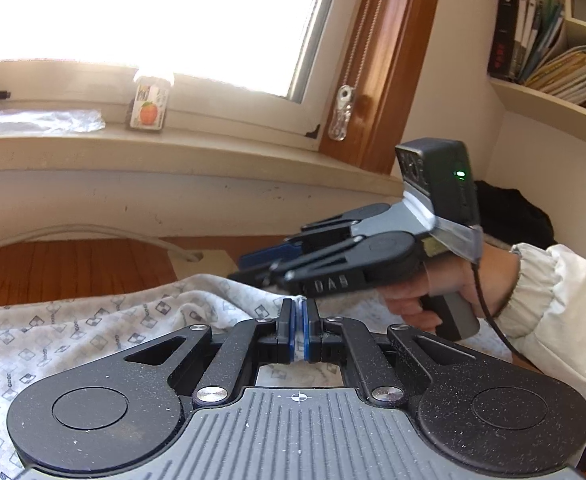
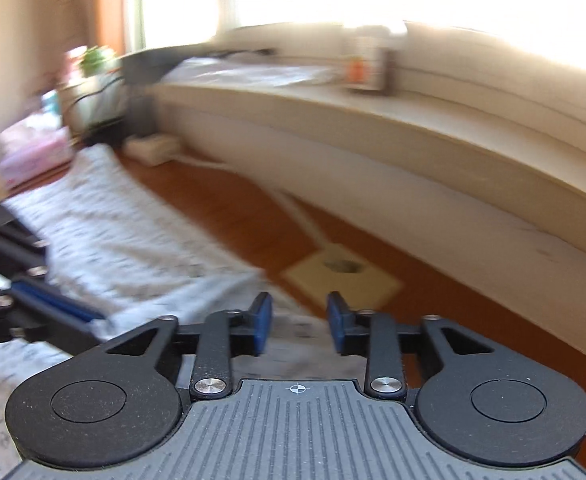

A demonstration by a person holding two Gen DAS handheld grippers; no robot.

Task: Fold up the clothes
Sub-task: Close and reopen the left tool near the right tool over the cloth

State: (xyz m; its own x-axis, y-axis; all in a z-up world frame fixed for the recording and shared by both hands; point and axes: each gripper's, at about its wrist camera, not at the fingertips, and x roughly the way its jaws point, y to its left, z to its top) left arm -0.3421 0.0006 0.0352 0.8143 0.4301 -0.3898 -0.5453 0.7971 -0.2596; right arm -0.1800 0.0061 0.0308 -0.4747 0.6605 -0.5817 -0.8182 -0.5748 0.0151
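A white garment (image 1: 93, 332) printed with small grey diamonds lies spread over the wooden table (image 1: 73, 268). My left gripper (image 1: 300, 320) is shut on a raised fold of its edge, and the cloth peeks up between the blue pads. My right gripper (image 1: 249, 268), held by a hand in a white sleeve, hovers just beyond that fold with its tips over the cloth's far edge. In the blurred right wrist view the right gripper (image 2: 300, 320) stands open above the garment (image 2: 113, 232), with nothing pinched between its pads. The left gripper's fingers (image 2: 65, 308) reach in from the left.
A window sill (image 1: 213, 160) runs behind the table, bearing a juice carton (image 1: 149, 108) and a plastic bag (image 1: 33, 120). A beige square with a hole (image 2: 341, 276) and a white cable (image 2: 293, 208) lie on the wood. A bookshelf (image 1: 553, 60) is at right, clutter (image 2: 33, 148) at far left.
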